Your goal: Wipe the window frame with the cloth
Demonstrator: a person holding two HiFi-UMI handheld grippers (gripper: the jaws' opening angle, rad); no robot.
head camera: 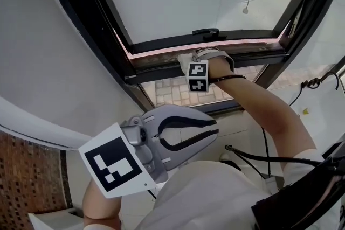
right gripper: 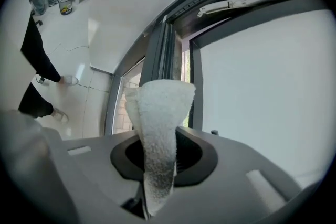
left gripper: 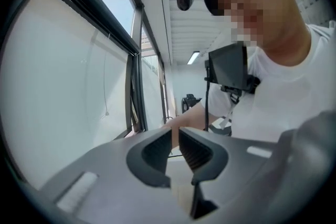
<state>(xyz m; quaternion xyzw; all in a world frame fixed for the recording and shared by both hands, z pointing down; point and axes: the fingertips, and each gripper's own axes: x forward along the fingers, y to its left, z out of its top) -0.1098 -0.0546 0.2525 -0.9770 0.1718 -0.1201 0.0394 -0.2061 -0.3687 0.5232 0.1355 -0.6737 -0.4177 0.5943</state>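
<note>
The dark window frame (head camera: 161, 54) crosses the head view, its sash tilted open. My right gripper (head camera: 195, 61) reaches up to the frame's lower rail, shut on a white fluffy cloth (head camera: 186, 58) that lies against the rail. In the right gripper view the cloth (right gripper: 160, 113) stands up folded between the jaws of the right gripper (right gripper: 163, 157), with the frame (right gripper: 157, 55) just beyond. My left gripper (head camera: 215, 131) hangs low near my chest, away from the frame. Its jaws are shut on nothing, and in its own view the left gripper (left gripper: 175, 139) points along the window.
A black handle (head camera: 206, 33) sits on the sash above the cloth. A blind cord (head camera: 245, 10) hangs over the glass. Brick paving (head camera: 172, 89) shows through the opening. Black cables (head camera: 259, 156) run at the lower right. A person in dark clothes (right gripper: 37, 60) stands on the floor.
</note>
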